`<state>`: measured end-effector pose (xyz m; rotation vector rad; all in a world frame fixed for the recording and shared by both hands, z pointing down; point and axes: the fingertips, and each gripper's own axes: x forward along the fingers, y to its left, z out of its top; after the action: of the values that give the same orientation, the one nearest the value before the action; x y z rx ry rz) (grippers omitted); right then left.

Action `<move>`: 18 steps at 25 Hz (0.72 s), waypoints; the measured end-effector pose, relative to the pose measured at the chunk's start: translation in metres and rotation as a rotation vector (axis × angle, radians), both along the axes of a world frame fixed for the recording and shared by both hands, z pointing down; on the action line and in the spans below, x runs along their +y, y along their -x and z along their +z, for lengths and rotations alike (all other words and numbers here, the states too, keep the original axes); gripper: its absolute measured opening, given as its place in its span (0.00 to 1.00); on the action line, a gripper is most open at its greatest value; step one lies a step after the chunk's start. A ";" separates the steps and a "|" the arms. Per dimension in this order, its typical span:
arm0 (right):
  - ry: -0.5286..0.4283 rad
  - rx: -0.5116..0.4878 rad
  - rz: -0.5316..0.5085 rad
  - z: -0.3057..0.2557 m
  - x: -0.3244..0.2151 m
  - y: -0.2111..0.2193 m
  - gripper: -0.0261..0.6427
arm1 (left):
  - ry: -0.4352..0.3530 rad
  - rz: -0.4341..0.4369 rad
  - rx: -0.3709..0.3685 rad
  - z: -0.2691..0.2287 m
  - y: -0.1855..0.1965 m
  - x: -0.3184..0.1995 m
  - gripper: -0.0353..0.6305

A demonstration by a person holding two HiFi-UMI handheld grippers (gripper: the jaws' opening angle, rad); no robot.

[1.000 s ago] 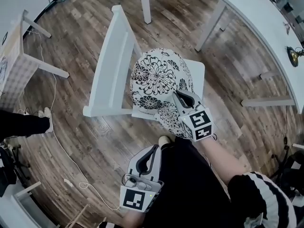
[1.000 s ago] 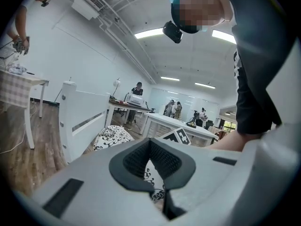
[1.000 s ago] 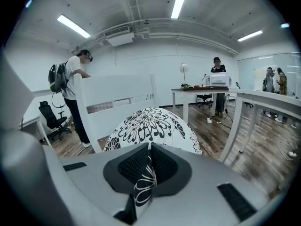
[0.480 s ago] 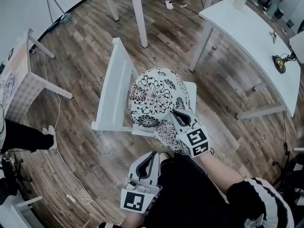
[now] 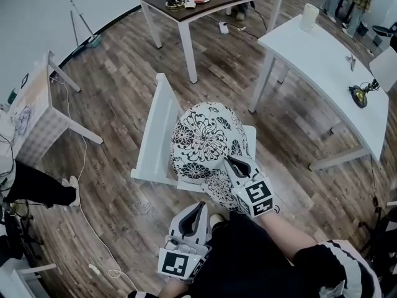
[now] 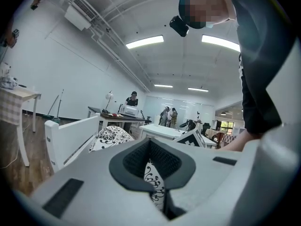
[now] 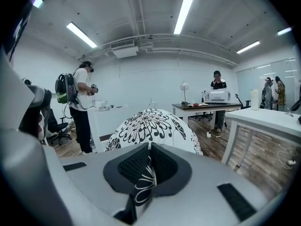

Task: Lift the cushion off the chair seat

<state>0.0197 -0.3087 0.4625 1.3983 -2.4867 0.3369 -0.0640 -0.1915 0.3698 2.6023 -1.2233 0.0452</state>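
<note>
A white cushion [image 5: 205, 138] printed with black flowers stands tilted over the seat of a white chair [image 5: 152, 138]. My right gripper [image 5: 232, 162] is shut on its near edge, and a fold of the patterned cloth is pinched between the pads [image 7: 141, 185]. The rest of the cushion [image 7: 150, 126] bulges up beyond the jaws. Whether its far end still touches the seat is hidden. My left gripper [image 5: 200, 205] hangs lower and nearer to me, jaws together and empty. Past its jaws the cushion [image 6: 110, 135] and the chair back [image 6: 70, 135] show.
A long white table [image 5: 329, 61] runs along the right, a dark-topped table [image 5: 205, 5] stands behind the chair, and a small table [image 5: 37, 104] is at the left. A cable [image 5: 80, 185] trails over the wood floor. A person's leg [image 5: 34, 188] reaches in from the left.
My right gripper has risen, drawing the cushion's near edge up with it. My left gripper has risen a little and stays empty.
</note>
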 end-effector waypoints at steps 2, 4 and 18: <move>-0.008 -0.007 0.006 -0.006 0.001 -0.001 0.08 | -0.014 0.005 0.001 -0.006 -0.001 -0.002 0.05; -0.016 -0.017 0.014 -0.013 0.004 -0.001 0.08 | -0.026 0.012 -0.004 -0.011 0.000 -0.001 0.05; -0.095 -0.152 0.079 -0.080 0.022 -0.005 0.09 | -0.111 0.057 -0.017 -0.048 -0.002 0.000 0.05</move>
<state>0.0250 -0.2872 0.3821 1.5657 -2.6045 0.3585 -0.0616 -0.1911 0.3222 2.7371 -1.1897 0.0104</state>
